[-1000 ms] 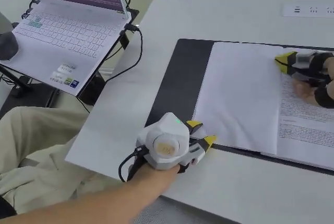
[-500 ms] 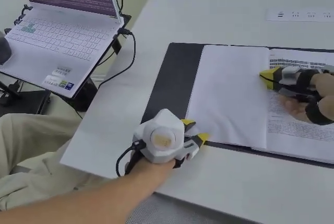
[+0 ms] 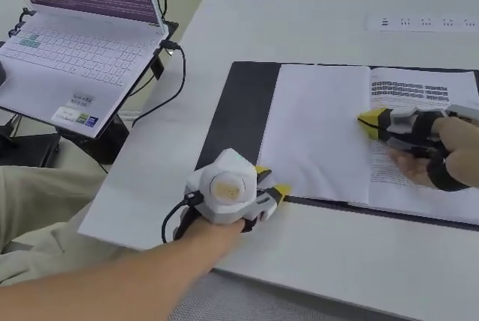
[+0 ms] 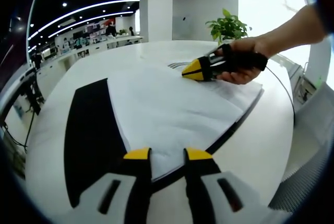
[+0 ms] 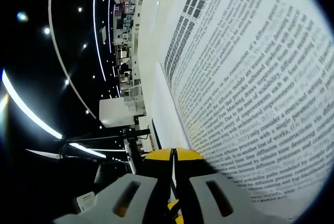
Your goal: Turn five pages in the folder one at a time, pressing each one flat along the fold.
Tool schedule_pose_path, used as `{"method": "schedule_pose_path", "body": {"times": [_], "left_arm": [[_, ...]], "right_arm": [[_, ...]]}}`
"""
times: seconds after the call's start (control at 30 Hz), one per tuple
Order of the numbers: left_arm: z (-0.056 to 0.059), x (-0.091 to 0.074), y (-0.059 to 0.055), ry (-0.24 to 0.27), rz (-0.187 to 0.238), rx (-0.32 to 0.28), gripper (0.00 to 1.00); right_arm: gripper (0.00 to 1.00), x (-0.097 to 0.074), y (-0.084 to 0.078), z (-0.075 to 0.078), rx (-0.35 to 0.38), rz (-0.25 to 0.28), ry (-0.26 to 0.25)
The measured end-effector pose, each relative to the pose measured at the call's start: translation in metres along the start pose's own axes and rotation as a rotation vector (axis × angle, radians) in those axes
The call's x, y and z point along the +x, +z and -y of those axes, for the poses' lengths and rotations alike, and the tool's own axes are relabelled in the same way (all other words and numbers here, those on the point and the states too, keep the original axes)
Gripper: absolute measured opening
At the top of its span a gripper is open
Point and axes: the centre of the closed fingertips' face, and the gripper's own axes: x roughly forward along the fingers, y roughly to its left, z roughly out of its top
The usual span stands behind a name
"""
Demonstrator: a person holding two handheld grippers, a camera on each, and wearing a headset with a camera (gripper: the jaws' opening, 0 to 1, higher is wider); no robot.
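the open folder (image 3: 238, 115) is being faced just ahead of the left gripper (image 3: 271, 182), whose jaws are being held apart and empty. a laptop (image 3: 75, 44) is being seen off to its left. the right gripper (image 3: 372, 122), with its jaws being squeezed together, is being held low on the printed page (image 3: 419, 93) beside the fold.

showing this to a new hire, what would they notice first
An open black folder lies on the white table, blank page left, printed page right. The right tongs, shut, sit at the fold; the left tongs sit open at the folder's near edge.

Bright, even light (fisheye-warped edges)
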Motion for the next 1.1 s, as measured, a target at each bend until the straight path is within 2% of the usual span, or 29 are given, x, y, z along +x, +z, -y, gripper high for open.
{"method": "schedule_pose_path", "body": {"times": [0.17,0.43,0.57,0.87,1.1], "left_arm": [[0.001,-0.001,0.001,0.0,0.002,-0.001,0.23],[0.002,-0.002,0.002,0.001,0.0,-0.002,0.23],[0.002,-0.003,0.002,0.0,0.004,-0.003,0.23],[0.002,-0.003,0.003,0.001,0.009,-0.006,0.23],[0.002,-0.002,0.003,0.001,0.012,-0.01,0.23]], "right_arm": [[0.0,-0.009,-0.018,0.004,-0.002,-0.016,-0.007],[0.0,-0.018,-0.035,0.01,-0.007,-0.03,-0.004],[0.0,-0.026,-0.049,0.015,-0.013,-0.052,-0.007],[0.0,-0.041,-0.075,0.03,0.011,-0.076,0.015],[0.0,-0.054,-0.096,0.042,0.032,-0.116,0.025]]}}
